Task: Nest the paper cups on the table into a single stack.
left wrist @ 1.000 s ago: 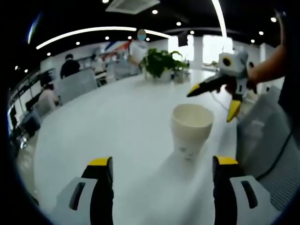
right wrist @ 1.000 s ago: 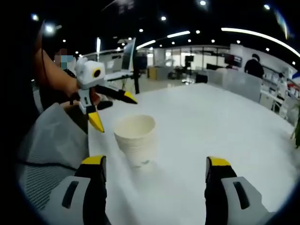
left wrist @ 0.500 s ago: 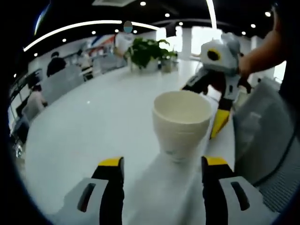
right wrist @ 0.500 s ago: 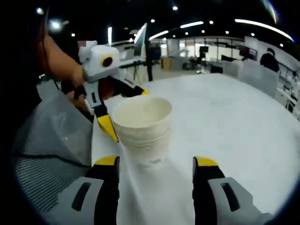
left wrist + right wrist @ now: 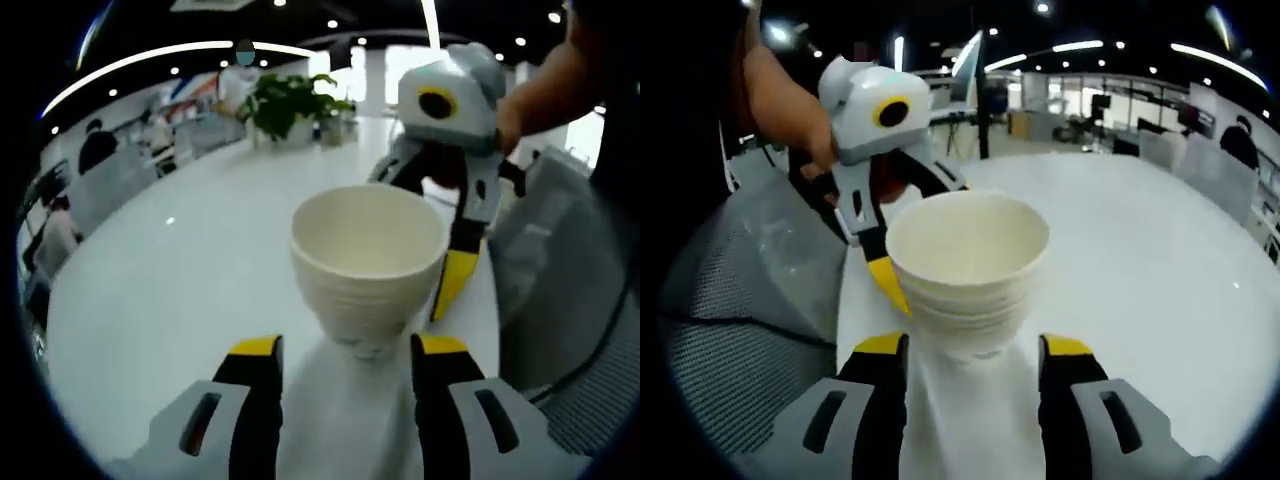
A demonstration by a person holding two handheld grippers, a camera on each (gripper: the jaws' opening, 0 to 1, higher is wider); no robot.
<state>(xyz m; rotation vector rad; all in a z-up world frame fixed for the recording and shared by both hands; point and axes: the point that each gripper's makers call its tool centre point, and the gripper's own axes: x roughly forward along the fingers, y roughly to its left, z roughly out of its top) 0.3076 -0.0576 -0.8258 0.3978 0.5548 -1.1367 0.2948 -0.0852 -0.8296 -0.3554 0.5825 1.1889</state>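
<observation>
Flanking a stack of paper cups from opposite sides, the left gripper and right gripper meet over a white counter in an open-plan office. Both sets of jaws are spread, with the base of the stack between the yellow tips and no firm pinch visible. Ridged rims down the stack's wall suggest several cups already nested. A potted plant stands far back on the counter.
</observation>
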